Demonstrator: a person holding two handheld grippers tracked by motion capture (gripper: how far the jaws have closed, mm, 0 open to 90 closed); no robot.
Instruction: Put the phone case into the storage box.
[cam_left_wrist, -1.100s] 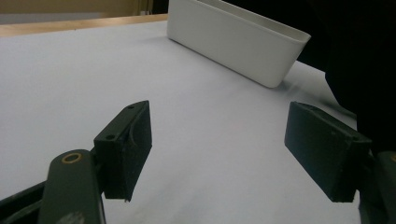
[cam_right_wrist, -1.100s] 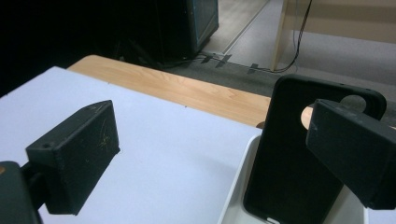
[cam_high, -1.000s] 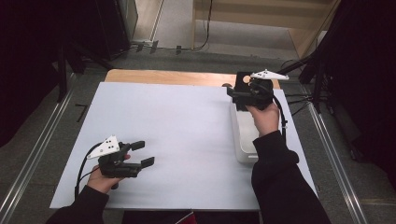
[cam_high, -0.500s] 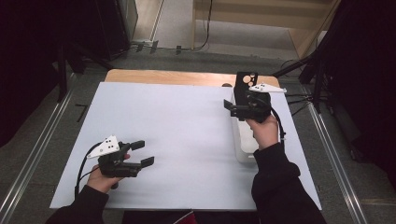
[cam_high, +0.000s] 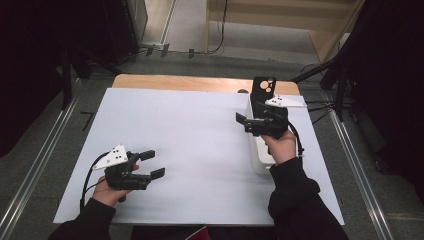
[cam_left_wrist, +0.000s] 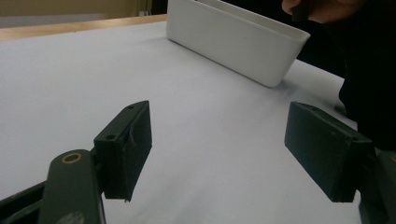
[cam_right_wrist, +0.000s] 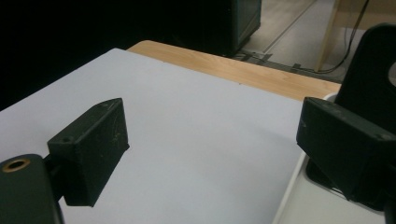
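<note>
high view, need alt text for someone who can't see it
A person holds the open right tool over a white bin with an upright black phone case at its far end; the open left tool rests low on the white table.

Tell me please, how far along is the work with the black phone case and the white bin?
Done, it seems: the black phone case stands upright at the far end of the white bin. In hand: nothing. The right tongs hang open over the bin, close to the case, and the left tongs are open, low over the table. Left: probably only drawing the right hand away.
</note>
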